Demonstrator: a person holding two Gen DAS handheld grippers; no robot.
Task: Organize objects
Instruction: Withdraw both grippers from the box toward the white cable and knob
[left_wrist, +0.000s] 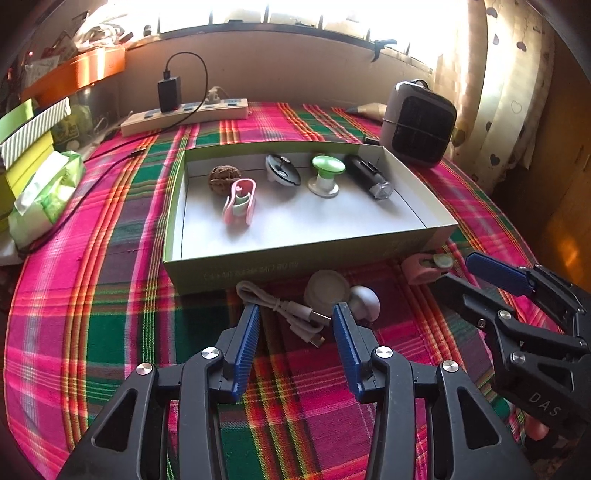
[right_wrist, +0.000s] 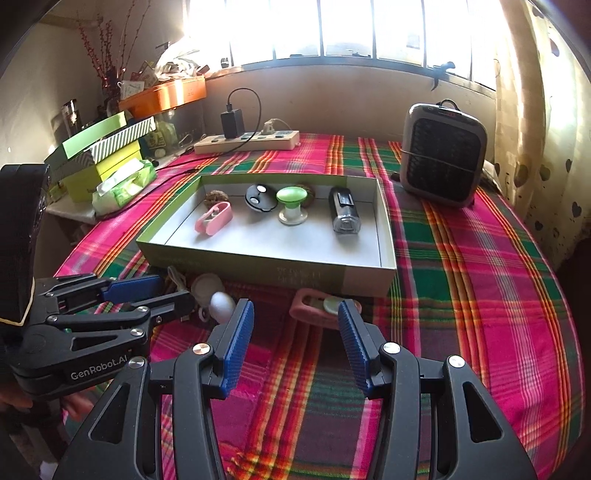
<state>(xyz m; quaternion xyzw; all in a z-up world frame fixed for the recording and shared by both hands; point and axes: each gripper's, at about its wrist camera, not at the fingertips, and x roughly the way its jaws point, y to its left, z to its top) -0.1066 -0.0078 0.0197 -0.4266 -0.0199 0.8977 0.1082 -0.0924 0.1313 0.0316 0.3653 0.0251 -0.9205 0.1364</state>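
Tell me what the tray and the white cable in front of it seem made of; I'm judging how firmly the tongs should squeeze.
The tray looks like thin cardboard: matte white inside, printed green outside, with sharp folded corners. The white cable looks like soft plastic-sheathed cord, slightly glossy and coiled loosely, with metal-looking plug ends. Both probably need a light squeeze, though neither material is certain from looks alone.

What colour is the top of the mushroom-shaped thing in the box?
Green, on a white base. The mushroom-shaped thing shows best in the left wrist view.

Both wrist views low, near, facing window, sharing box (left_wrist: 295, 254).
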